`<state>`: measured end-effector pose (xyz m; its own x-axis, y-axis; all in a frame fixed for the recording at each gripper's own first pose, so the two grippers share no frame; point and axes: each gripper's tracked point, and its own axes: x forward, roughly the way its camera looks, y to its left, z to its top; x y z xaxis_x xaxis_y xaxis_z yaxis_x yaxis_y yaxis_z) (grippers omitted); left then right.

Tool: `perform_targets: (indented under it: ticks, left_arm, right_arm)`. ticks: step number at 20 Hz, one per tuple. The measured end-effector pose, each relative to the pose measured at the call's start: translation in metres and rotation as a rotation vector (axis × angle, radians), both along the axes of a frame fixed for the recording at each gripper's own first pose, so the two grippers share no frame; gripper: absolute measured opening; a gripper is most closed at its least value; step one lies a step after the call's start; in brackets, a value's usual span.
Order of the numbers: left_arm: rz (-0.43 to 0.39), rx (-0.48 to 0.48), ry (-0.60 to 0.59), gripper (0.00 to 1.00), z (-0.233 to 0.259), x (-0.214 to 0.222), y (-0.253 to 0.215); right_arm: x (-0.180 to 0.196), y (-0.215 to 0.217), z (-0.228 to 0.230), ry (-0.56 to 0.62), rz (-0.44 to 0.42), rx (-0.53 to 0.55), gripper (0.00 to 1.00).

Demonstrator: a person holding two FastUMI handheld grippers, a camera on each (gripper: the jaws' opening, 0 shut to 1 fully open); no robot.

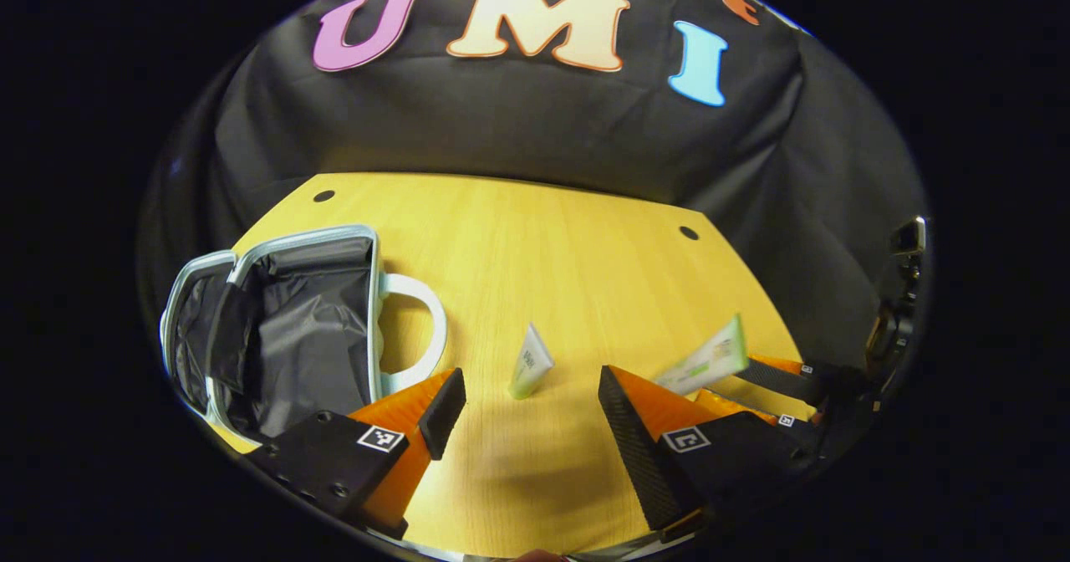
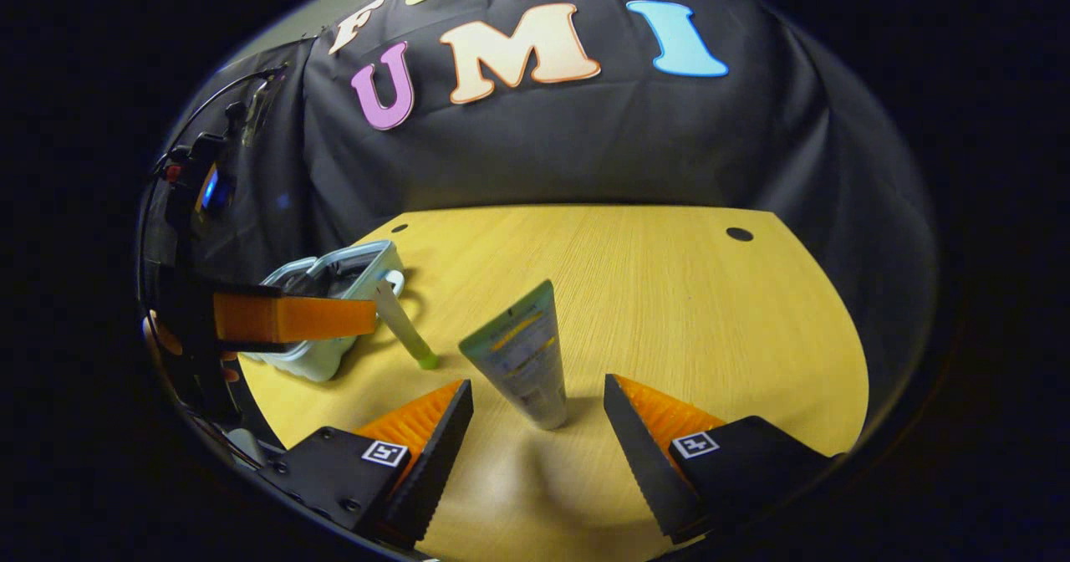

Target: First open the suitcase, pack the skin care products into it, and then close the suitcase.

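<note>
Both grippers, left [image 1: 529, 403] and right [image 2: 539, 399], gape, each before a standing tube [image 1: 530, 363] [image 2: 522, 355]. Open suitcase [image 1: 284, 328] is cut off at left; only its dark lining shows inside.

Count: one open pale-blue suitcase with dark fabric lining [image 1: 284, 319], two skin care tubes, a small white one with green cap [image 1: 530, 363] and a larger white-green one [image 2: 522, 357], on one yellow wooden tabletop [image 1: 543, 244].

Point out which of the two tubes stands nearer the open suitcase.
The slimmer tube with the green cap, standing beside the suitcase. The wider tube stands farther off, between the right gripper fingers.
</note>
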<state>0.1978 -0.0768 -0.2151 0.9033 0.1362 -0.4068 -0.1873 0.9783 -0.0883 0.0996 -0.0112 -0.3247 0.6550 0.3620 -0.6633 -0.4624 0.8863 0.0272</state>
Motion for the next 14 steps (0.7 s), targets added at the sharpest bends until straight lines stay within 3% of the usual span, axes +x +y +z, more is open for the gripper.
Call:
perform_targets:
  ticks: [1, 4, 5, 10, 13, 14]
  left_arm:
    - [0.013, -0.018, -0.002, 0.96, -0.008, 0.006, -0.002]
    - [0.063, -0.061, -0.027, 0.96, -0.023, 0.03, 0.002]
    - [0.078, -0.066, -0.039, 0.96, -0.028, 0.037, 0.004]
    - [0.117, -0.117, -0.072, 0.92, -0.043, 0.058, 0.005]
    - [0.137, -0.152, -0.087, 0.78, -0.048, 0.069, 0.009]
    - [0.143, -0.152, -0.087, 0.74, -0.048, 0.072, 0.011]
  right_arm:
    - [0.002, 0.001, -0.01, 0.009, 0.013, -0.004, 0.98]
    - [0.012, 0.006, -0.03, 0.016, 0.044, -0.012, 0.94]
    - [0.016, 0.008, -0.035, 0.018, 0.046, -0.01, 0.98]
    - [0.03, 0.017, -0.048, 0.03, 0.048, 0.037, 0.99]
    - [0.03, 0.021, -0.056, 0.044, 0.058, 0.048, 0.97]
    - [0.031, 0.021, -0.057, 0.046, 0.059, 0.046, 0.89]
